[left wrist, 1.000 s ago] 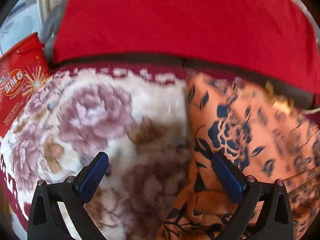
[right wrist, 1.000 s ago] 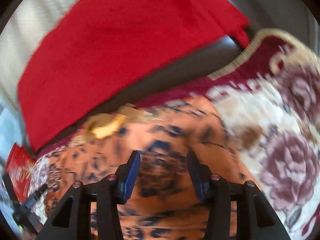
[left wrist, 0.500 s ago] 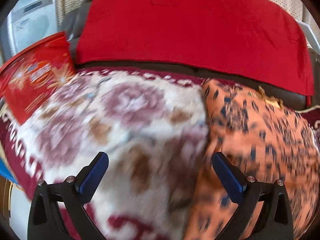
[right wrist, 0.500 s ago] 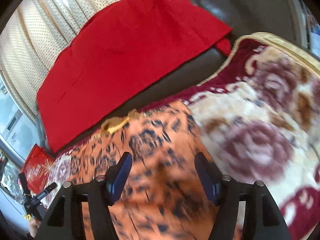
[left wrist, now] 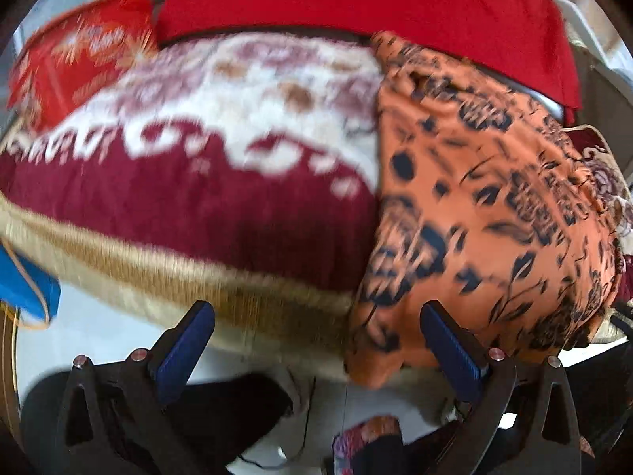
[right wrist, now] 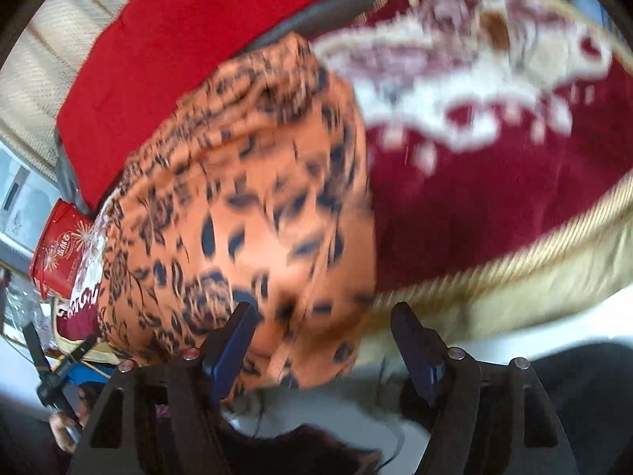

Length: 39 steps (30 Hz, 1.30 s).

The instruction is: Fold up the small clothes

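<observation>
Left wrist view: the orange garment (left wrist: 486,206) lies on the blanket (left wrist: 205,182), its near hem overhanging; left gripper (left wrist: 316,340) and right gripper (right wrist: 322,340) both gape empty, so the step is likely regrasping that hem

Left hand-held gripper (left wrist: 316,340) gapes wide; right hand-held gripper (right wrist: 322,340) parted, empty.

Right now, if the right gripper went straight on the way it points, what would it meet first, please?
Most likely the near hem of the orange patterned garment, hanging over the blanket's edge; the right gripper has open jaws and depth is blurred.
</observation>
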Motion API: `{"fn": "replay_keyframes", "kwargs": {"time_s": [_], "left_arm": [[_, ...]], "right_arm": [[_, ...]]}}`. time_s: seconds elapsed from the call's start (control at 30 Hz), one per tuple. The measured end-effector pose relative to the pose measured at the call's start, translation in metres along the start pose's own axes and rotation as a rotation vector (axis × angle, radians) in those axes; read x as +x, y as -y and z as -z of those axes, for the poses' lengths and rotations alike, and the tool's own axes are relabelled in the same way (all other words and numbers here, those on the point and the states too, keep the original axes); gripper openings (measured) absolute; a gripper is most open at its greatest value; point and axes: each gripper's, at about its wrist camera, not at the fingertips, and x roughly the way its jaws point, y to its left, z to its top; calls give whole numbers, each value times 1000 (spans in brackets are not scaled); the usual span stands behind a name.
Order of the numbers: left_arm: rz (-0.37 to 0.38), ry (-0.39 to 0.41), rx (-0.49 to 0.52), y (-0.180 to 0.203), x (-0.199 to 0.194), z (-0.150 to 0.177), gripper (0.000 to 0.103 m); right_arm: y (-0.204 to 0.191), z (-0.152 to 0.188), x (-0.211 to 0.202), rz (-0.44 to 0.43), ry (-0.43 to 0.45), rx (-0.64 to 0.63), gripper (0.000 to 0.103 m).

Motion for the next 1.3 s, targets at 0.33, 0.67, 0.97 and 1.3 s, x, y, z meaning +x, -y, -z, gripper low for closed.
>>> {"fn": "replay_keyframes", "kwargs": {"time_s": [0.33, 0.67, 0.97, 1.3], "left_arm": [[141, -59, -58, -18, 15, 9, 61], [326, -184, -39, 8, 40, 25, 69], [398, -136, 35, 7, 20, 11, 7], [638, 89, 63, 7, -72, -88, 7]], "right_arm": [[10, 11, 51, 1, -64, 93, 79], [-1, 16, 40, -54, -47, -74, 27], [0, 11, 4, -161, -51, -56, 18], [-11, -53, -77, -485, 91, 21, 18]]}}
